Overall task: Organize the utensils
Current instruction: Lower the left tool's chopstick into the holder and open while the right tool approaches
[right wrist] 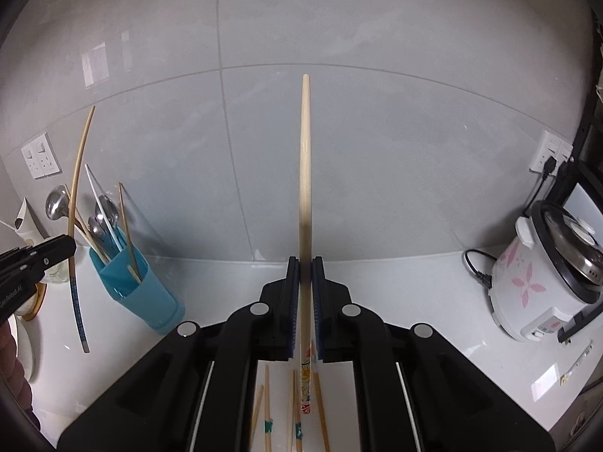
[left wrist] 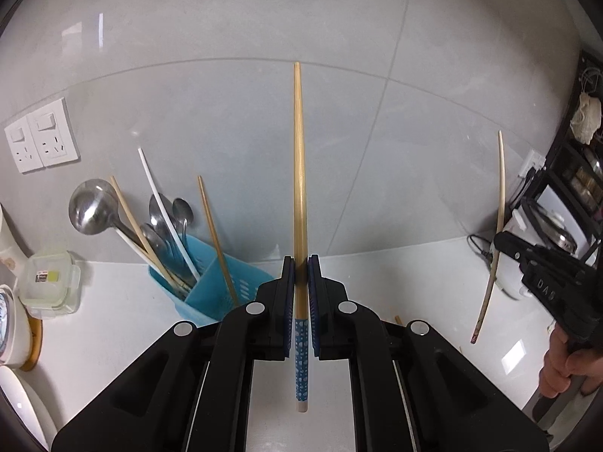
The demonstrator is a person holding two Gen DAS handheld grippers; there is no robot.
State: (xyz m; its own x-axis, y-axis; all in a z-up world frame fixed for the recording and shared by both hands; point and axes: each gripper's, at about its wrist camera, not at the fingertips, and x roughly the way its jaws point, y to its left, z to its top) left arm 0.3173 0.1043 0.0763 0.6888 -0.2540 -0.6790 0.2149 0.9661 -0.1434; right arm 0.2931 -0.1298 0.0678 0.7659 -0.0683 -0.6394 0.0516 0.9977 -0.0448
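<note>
My left gripper (left wrist: 300, 263) is shut on a wooden chopstick with a blue dotted end (left wrist: 299, 188), held upright above the white counter. A blue utensil holder (left wrist: 211, 286) stands to its lower left, holding spoons, a ladle (left wrist: 92, 207) and chopsticks. My right gripper (right wrist: 306, 265) is shut on a pale chopstick with a flowered end (right wrist: 305, 188), also upright. The holder shows far left in the right wrist view (right wrist: 135, 293). Several loose chopsticks (right wrist: 267, 414) lie on the counter under the right gripper. Each gripper shows in the other's view, the right one (left wrist: 501, 243) and the left one (right wrist: 69, 246).
A white rice cooker with pink flowers (right wrist: 539, 282) stands at the right by a black shelf (left wrist: 580, 173). A clear lidded box (left wrist: 51, 282) and white dishes (left wrist: 15, 324) sit at the left. Wall sockets (left wrist: 41, 139) are on the grey tiled wall.
</note>
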